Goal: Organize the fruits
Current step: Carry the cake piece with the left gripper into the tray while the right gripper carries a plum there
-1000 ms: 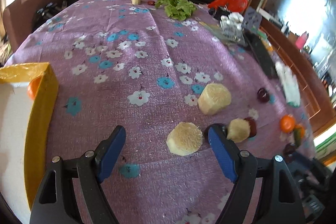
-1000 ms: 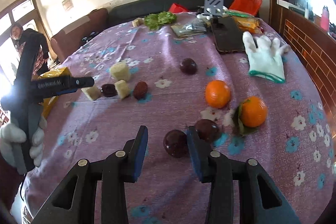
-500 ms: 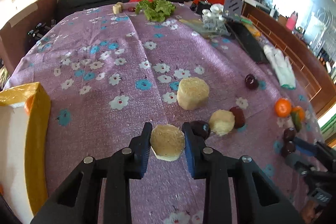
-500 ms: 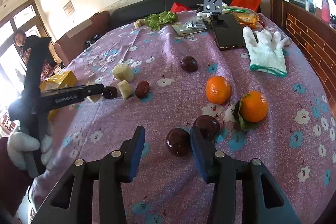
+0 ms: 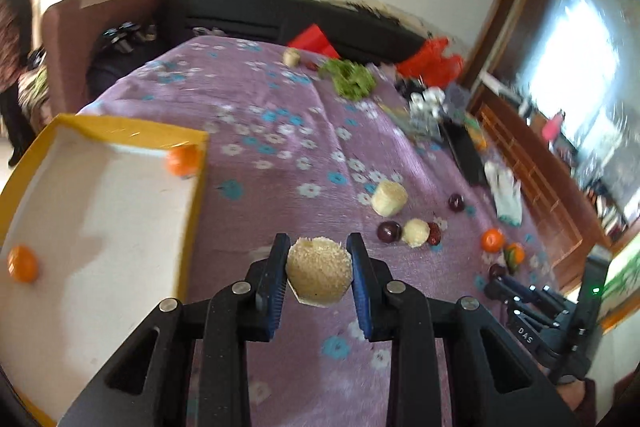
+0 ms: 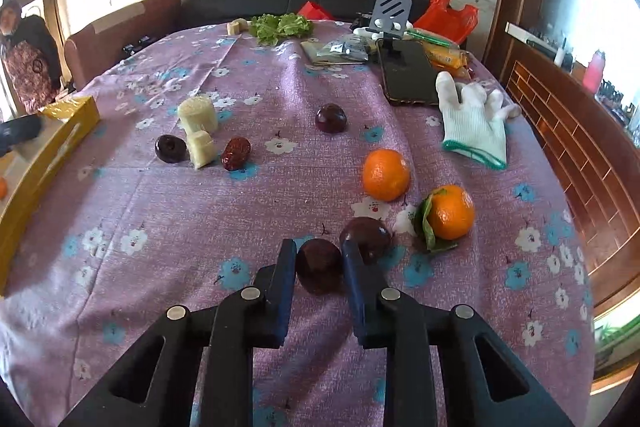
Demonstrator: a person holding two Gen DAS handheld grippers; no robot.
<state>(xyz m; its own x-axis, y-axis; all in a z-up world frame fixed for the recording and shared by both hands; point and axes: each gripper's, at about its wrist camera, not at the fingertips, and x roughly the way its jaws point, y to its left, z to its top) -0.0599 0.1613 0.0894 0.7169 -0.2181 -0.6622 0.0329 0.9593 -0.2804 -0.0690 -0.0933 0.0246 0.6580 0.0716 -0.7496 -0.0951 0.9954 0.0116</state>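
right of the yellow box [image 5: 192, 195], my left gripper [image 5: 319, 275] is clamped on a pale cane chunk [image 5: 319, 277], both blue pads pressed on its sides. the chunk looks lifted off the purple cloth [image 5: 280, 131], i judge so it can clear the box wall on the way in. the pads sit on its round flanks with a cut face toward the camera, which i think keeps a fibrous piece from slipping. inside the box i see two oranges [image 5: 23, 263], one near me and one against the far wall, so that box reads as the collecting place.

further right of the box, my right gripper [image 6: 319, 267] has its tongs closed around a dark plum [image 6: 319, 265] that seems to rest on the cloth; both pads look to be touching it, though i cannot be sure how firm the squeeze is. a second plum [image 6: 370, 237] lies just beside the right pad, touching or nearly so, and i reckon a lift could nudge it.

between that plum and the box lie another plum [image 6: 170, 148], a small cane piece [image 6: 201, 148], a red date [image 6: 236, 153] and a taller cane piece [image 6: 197, 113]. beyond them sit one more plum [image 6: 331, 117], two oranges [image 6: 386, 174] and a white glove [image 6: 476, 129]. most fruit is not yet boxed, so i judge the job is early.
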